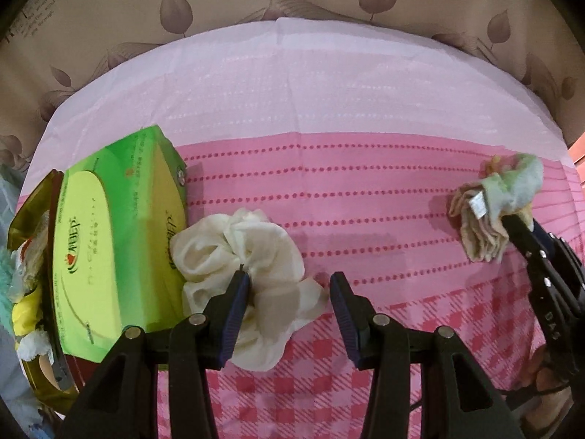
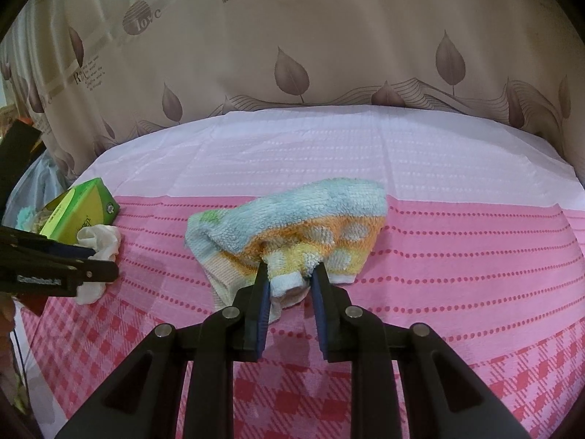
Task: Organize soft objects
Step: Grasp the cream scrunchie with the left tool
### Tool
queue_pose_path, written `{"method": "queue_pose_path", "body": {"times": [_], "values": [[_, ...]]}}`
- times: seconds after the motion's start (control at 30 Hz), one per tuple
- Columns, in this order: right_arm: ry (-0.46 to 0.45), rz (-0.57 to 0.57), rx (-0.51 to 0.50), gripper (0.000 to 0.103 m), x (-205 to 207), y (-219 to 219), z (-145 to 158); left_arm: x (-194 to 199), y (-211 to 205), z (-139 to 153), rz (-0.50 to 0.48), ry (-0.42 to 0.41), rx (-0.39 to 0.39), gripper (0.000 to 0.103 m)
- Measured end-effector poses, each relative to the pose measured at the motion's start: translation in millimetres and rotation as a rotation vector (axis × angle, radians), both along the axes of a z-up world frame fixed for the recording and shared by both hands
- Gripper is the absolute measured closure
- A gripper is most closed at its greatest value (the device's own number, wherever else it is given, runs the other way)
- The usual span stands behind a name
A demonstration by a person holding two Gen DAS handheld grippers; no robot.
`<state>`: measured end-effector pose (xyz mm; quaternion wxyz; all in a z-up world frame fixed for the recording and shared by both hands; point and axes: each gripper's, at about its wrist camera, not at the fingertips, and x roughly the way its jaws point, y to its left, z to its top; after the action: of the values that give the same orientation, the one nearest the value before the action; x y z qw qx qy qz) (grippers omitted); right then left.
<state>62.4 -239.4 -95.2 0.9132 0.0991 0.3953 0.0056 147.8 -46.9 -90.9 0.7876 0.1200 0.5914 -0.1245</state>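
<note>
A crumpled cream cloth (image 1: 248, 256) lies on the pink tablecloth beside a green tissue box (image 1: 117, 234). My left gripper (image 1: 290, 281) is open around the cloth's right part, its left finger pressing into the folds. A small blue, orange and yellow towel (image 2: 292, 226) lies at the table's middle right. My right gripper (image 2: 289, 274) is shut on the towel's near corner. The towel also shows in the left wrist view (image 1: 493, 205), with the right gripper (image 1: 512, 219) on it. The cream cloth (image 2: 100, 248) shows at the left of the right wrist view.
A gold-rimmed container (image 1: 33, 292) at the far left holds plush and soft items, next to the tissue box (image 2: 84, 208). A leaf-patterned curtain (image 2: 292, 55) hangs behind the table's far edge. The tablecloth (image 1: 365, 219) is pink with dots and checks.
</note>
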Motion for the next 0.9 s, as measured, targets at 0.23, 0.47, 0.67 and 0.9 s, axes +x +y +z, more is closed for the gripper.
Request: {"method": "queue_pose_path", "body": {"times": [0.23, 0.47, 0.67, 0.9], "values": [[0.002, -0.001, 0.006, 0.082, 0.3, -0.4, -0.1, -2.8, -4.9, -1.3, -0.029, 0.008, -0.061, 0.087], [0.007, 0.0, 0.015, 0.082, 0.9, -1.8, -0.8, -5.4, -3.5, 2.6, -0.021, 0.005, -0.076, 0.094], [0.007, 0.0, 0.015, 0.081, 1.0, -1.6, -1.1, -12.4, -4.5, 15.0, -0.037, -0.029, -0.085, 0.095], [0.007, -0.001, 0.015, 0.081, 0.9, -1.5, -0.2, -18.4, -9.9, 23.8, -0.059, -0.066, -0.071, 0.095]]}}
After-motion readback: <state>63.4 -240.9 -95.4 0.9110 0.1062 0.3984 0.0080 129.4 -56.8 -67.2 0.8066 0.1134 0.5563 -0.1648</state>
